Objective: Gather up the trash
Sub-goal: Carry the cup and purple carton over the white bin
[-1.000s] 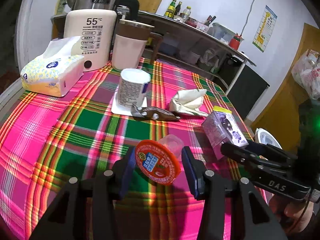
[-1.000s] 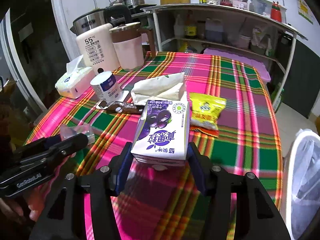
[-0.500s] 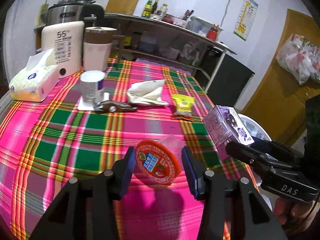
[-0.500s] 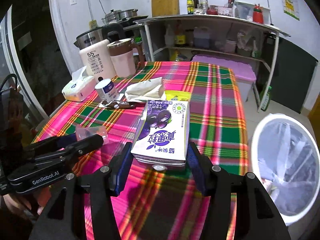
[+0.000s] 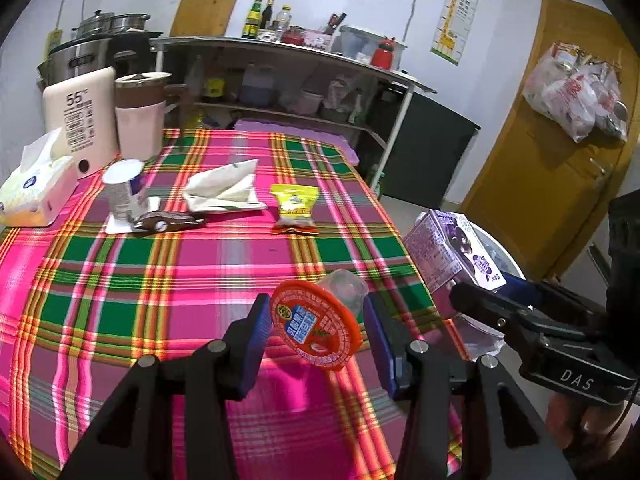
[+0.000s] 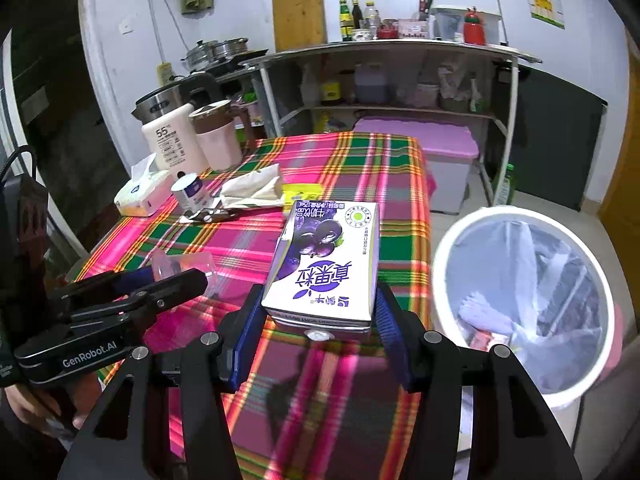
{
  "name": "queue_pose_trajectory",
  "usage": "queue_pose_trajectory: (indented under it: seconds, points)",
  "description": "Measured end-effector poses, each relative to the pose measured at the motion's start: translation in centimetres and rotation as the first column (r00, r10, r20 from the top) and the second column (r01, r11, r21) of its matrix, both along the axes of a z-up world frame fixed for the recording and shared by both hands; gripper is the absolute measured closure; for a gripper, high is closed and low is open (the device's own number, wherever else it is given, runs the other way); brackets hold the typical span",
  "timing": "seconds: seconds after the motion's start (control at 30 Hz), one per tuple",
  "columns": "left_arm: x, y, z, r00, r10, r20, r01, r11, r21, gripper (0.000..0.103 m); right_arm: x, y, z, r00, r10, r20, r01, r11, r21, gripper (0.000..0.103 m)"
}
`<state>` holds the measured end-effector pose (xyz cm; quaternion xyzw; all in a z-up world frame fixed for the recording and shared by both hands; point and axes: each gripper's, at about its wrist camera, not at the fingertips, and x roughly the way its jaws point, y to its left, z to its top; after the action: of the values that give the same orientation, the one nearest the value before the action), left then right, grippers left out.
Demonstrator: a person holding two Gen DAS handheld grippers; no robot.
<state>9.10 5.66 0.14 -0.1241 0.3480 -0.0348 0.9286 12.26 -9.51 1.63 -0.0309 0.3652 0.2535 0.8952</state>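
Now both hands carry trash toward the bin [image 6: 520, 380] beside the bench [image 5: 160, 280]. The left tool [image 5: 316, 330] is clamped on a jelly cup [image 5: 316, 326] with an orange lid; the right tool [image 6: 320, 320] grips a purple milk carton [image 6: 324, 264], both held above the bench. Next, I judge, each must reach over the bin's rim and release.

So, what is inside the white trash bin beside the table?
The trash bin holds a clear liner, a pale crumpled piece and a red-and-white scrap. The rim and the liner's folds hide the rest.
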Motion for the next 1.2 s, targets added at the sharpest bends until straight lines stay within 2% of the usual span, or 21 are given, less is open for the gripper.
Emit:
queue_pose_trajectory:
  seconds: [0.57, 0.93, 1.2]
  points:
    - [2.7, -7.3, 0.5, 0.990, -0.139, -0.018, 0.140, 0.989, 0.038, 0.054, 0.6, -8.0, -0.2, 0.990, -0.140, -0.010, 0.140, 0.990, 0.033, 0.048]
    - [5.4, -11.7, 0.5, 0.973, -0.228, -0.023, 0.229, 0.972, 0.046, 0.054, 1.7, -13.3, -1.2, 0.968, -0.249, -0.039, 0.250, 0.968, 0.033, 0.048]
    - [7.7, -14.2, -0.2, 0.961, -0.274, -0.044, 0.276, 0.960, 0.053, 0.054, 2.7, -15.5, -2.4, 0.953, -0.292, -0.075, 0.294, 0.955, 0.020, 0.048]
